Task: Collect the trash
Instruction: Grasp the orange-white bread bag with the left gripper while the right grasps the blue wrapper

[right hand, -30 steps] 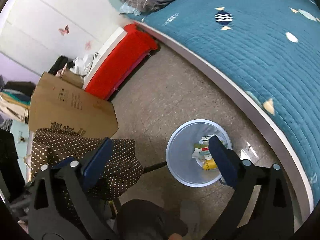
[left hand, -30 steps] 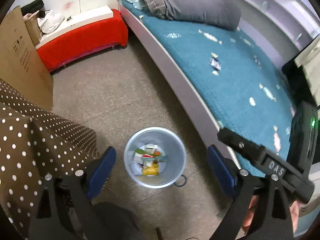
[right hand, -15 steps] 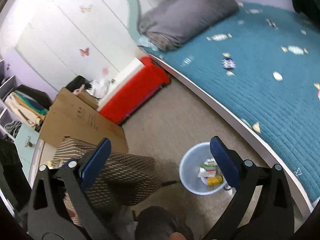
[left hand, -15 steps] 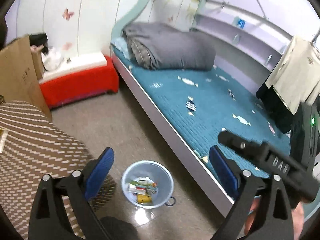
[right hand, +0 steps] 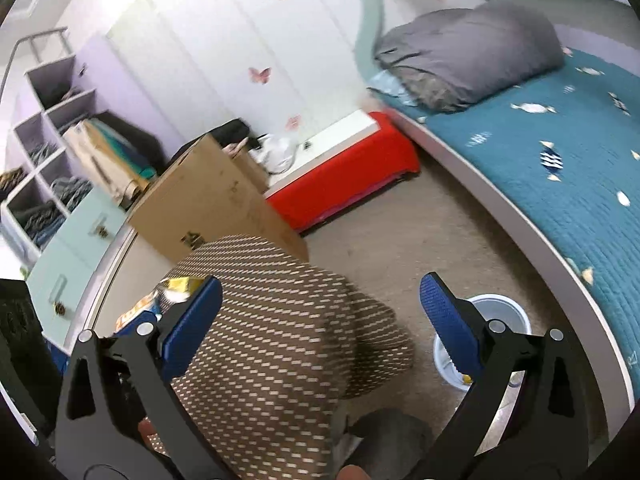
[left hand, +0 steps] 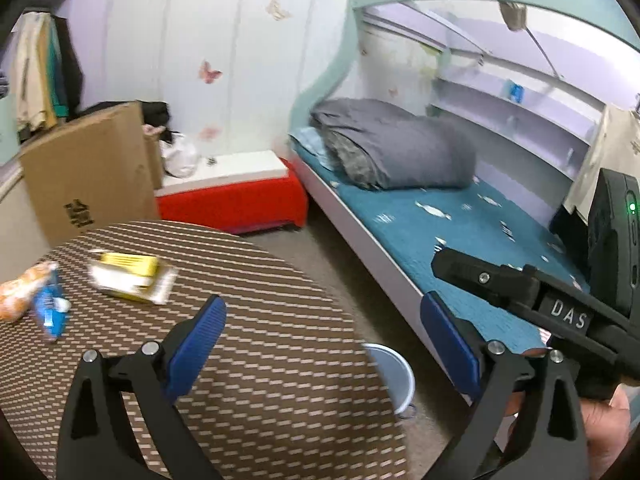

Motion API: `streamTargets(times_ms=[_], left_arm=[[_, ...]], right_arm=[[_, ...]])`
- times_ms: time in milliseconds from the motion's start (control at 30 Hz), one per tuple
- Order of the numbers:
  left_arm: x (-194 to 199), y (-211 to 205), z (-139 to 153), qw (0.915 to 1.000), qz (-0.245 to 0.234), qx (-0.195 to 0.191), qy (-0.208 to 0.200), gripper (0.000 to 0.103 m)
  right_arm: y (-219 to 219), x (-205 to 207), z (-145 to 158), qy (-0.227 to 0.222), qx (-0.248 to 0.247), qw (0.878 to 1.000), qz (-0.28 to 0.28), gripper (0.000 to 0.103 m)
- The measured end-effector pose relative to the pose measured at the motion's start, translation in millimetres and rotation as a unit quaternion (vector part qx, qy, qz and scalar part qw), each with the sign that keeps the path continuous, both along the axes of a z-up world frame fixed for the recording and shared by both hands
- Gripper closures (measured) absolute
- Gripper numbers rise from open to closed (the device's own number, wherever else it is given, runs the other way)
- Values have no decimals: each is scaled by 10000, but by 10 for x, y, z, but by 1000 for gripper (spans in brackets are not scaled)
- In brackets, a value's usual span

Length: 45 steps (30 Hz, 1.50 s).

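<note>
Trash: none between fingers | left gripper (left hand: 320,336) jaws apart, empty | right gripper (right hand: 320,312) jaws apart, empty | wrappers (left hand: 128,276) ahead-left on table (left hand: 280,360) remain | bin (right hand: 516,316) below right finger holds some.

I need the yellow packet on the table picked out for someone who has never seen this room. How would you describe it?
Start at the round table with the brown patterned cloth, in front of the big cardboard box. The yellow packet lies flat on its far left part. It is the only yellow, boxy piece; the blue wrapper and orange bag sit further left.
</note>
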<state>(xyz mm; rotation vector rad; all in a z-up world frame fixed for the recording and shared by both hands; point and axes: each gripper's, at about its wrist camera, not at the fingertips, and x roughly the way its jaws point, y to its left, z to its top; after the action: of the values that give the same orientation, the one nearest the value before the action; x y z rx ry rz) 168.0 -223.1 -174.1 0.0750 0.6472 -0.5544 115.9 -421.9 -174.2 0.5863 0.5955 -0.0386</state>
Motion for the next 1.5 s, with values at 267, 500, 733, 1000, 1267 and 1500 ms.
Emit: streamTargets(times_ms=[267,500,733,1000,1267,1500], left_arm=[[125,983,69,9966,718,128,-373,7],[429,1989,-73,9876,1498,281,-369,7],[850,2937,-229,9689,2391,573,-294,7],[1495,3174,-459,9631,2127,1644,-144,7],[1806,3171,-671,9748,1590,1548,212,14],[1803,3202,-706,9839,1428,871,624,66]], right_arm=[[892,444,211,-77,-551,9942,916,6],[1977,950,171,-23,-1289,9695,2082,6],[2982,1470,42,37,-1672,9350,3128,6],[3284,1869,-88,52,-1798,9244,3362,6],[3328,1853,-318,175,-1995,9134,3544,9],[3570,1837,-444,197,-2155,8934,3937,37]])
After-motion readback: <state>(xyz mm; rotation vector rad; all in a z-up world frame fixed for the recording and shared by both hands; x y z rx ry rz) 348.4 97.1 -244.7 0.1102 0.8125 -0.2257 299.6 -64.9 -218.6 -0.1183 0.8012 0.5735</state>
